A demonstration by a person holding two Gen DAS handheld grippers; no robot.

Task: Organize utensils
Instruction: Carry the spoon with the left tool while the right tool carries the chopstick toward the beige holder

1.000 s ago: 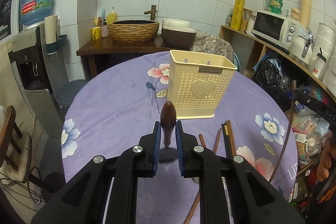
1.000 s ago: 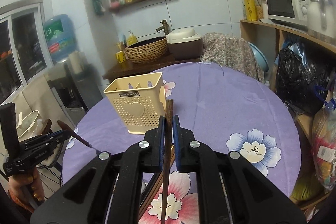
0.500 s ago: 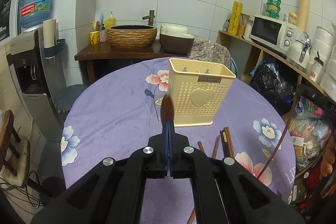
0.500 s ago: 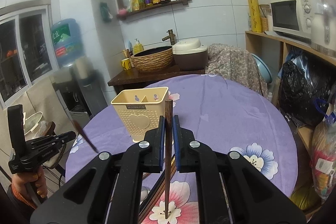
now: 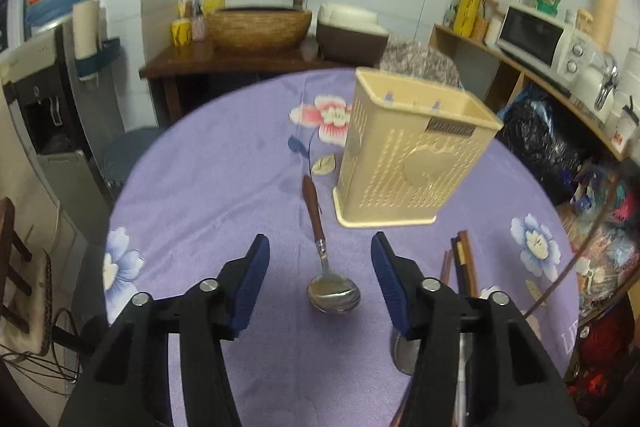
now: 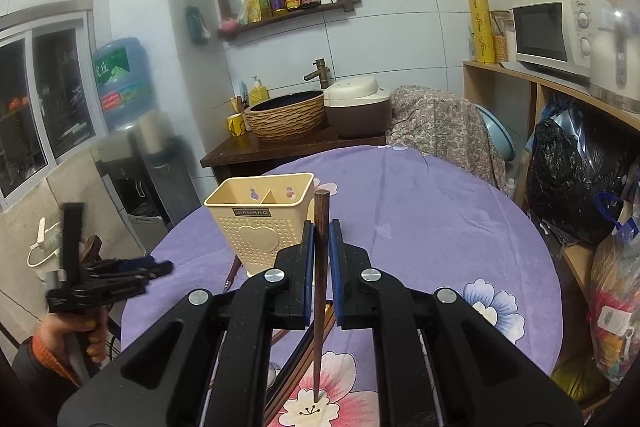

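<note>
Left tool [image 5: 320, 259] just opened | wood-handled steel spoon [image 5: 326, 263] lying flat

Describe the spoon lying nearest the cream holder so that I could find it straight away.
On the purple flowered tablecloth, find the cream utensil holder. Just left of its base lies the spoon, alone, away from the chopsticks: a brown handle and a shiny metal bowl.

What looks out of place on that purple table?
The spoon lies loose on the tablecloth between the open left tongs, beside the cream utensil holder rather than inside it. The right tongs grip one chopstick upright.
</note>
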